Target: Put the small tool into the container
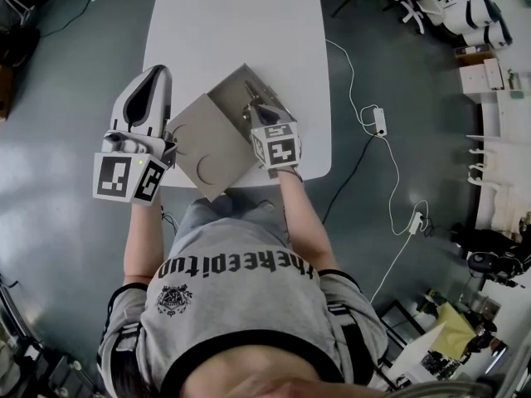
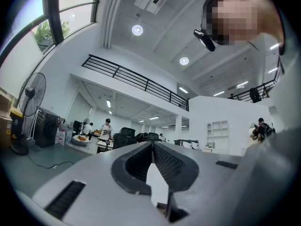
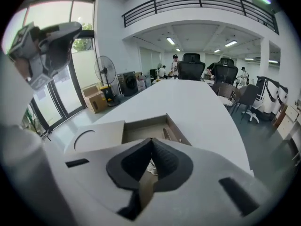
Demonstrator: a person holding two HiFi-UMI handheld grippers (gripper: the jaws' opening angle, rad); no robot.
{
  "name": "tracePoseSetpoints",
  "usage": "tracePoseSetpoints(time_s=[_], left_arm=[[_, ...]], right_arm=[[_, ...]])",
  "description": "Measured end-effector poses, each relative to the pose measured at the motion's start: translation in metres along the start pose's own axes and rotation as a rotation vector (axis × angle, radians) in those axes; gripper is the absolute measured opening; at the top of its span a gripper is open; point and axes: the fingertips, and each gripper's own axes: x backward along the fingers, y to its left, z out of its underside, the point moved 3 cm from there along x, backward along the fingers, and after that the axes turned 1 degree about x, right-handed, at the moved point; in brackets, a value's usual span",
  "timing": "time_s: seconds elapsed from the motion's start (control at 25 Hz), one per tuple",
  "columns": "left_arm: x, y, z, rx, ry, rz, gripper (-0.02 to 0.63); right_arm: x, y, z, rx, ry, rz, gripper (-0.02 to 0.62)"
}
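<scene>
An open cardboard box (image 1: 226,96) lies on the white table (image 1: 241,23), its lid (image 1: 203,146) folded out to the left. In the right gripper view a small dark tool (image 3: 168,134) lies inside the box (image 3: 141,128) along its right wall. My right gripper (image 1: 250,88) hangs over the box and tilts down into it. Its jaws (image 3: 151,141) are shut with nothing gripped between them, and a pale bit of the box's contents shows behind them. My left gripper (image 1: 158,73) stays at the table's left edge beside the lid, shut and empty, pointing out into the room (image 2: 152,145).
The lid has a round cut-out (image 3: 87,136). The box sits near the table's front edge, close to the person's body. On the floor to the right lie a power strip (image 1: 379,121) and white cables. Office chairs (image 3: 190,62) stand at the table's far end.
</scene>
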Motion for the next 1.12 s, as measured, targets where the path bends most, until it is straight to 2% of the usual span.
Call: tracePoseSetpoints(time_s=[0.16, 0.48, 1.12], left_arm=[[0.002, -0.014, -0.005, -0.008, -0.015, -0.003, 0.014], [0.016, -0.064, -0.013, -0.025, -0.038, -0.019, 0.014], [0.056, -0.144, -0.021, -0.048, -0.085, -0.075, 0.014]], right_arm=[[0.025, -0.002, -0.013, -0.034, -0.087, -0.031, 0.002], [0.088, -0.015, -0.025, -0.039, -0.251, -0.050, 0.002], [0.194, -0.032, -0.027, 0.032, -0.455, -0.068, 0.002]])
